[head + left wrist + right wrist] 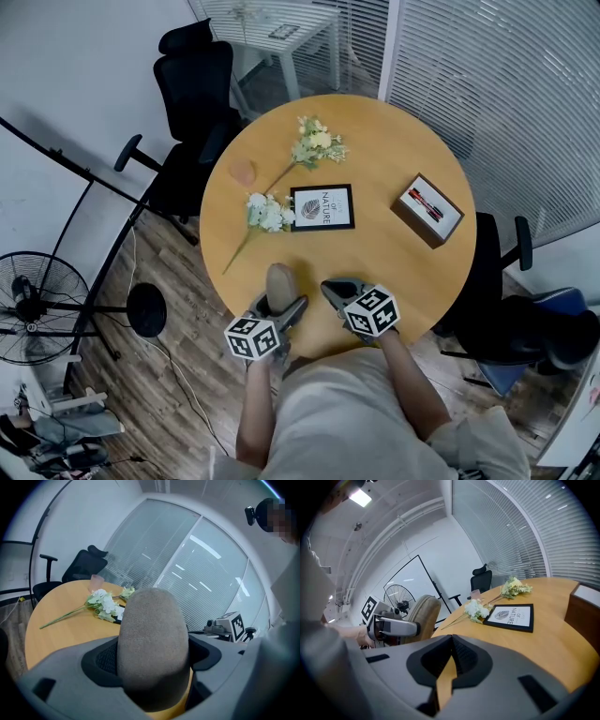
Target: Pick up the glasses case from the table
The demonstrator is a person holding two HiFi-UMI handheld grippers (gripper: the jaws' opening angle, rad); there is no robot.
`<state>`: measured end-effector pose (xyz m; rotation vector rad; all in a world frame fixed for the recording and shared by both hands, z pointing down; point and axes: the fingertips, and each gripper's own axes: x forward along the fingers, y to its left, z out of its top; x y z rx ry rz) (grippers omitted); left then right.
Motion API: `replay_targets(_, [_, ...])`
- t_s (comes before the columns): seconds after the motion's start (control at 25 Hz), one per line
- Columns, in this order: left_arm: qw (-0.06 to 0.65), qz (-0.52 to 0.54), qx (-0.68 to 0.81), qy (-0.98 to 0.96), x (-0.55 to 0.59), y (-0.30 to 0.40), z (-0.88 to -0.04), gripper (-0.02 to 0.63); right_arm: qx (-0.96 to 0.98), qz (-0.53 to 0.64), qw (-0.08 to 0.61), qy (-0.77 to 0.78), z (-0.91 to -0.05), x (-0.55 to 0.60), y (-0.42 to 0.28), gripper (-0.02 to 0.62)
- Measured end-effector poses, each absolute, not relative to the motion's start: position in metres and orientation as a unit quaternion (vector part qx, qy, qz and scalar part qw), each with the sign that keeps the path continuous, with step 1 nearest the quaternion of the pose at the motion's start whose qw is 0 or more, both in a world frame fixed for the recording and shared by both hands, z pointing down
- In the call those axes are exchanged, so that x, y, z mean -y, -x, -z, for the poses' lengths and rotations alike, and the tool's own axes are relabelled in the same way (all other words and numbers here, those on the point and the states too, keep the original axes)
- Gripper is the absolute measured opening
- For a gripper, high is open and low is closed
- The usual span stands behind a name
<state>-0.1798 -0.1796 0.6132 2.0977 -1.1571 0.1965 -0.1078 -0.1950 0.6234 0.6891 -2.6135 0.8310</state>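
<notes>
The left gripper (277, 306) sits at the lower centre of the head view, clamped on the glasses case (279, 281), a beige, suede-like case with a rounded end. In the left gripper view the case (152, 639) fills the middle of the frame, and both jaws press against its sides. Its rounded end points away from the gripper, over the near edge of the round wooden tabletop (375, 141). In the right gripper view the case (419, 613) appears at the left, just off the tabletop's edge. I cannot tell whether it touches the wood.

The right gripper (330, 287) hovers just right of the case, with its jaws together and nothing between them.

A framed print (322, 207) lies at the centre of the tabletop, with a spray of white flowers (269, 214) touching its left side. A second spray (317, 143) lies above it, a small pink cup (243, 172) is at the left, and a wooden box (427, 210) is at the right.
</notes>
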Motion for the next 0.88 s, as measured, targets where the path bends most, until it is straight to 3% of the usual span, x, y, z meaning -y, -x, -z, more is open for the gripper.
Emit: replay_targets(0.88, [0.355, -0.085, 0.444, -0.818, 0.1754, 0.1776, -0.6164, 0.379, 0.913, -0.291, 0.154, -0.242, -0.6229, 0.1940, 0.1100, -0.003])
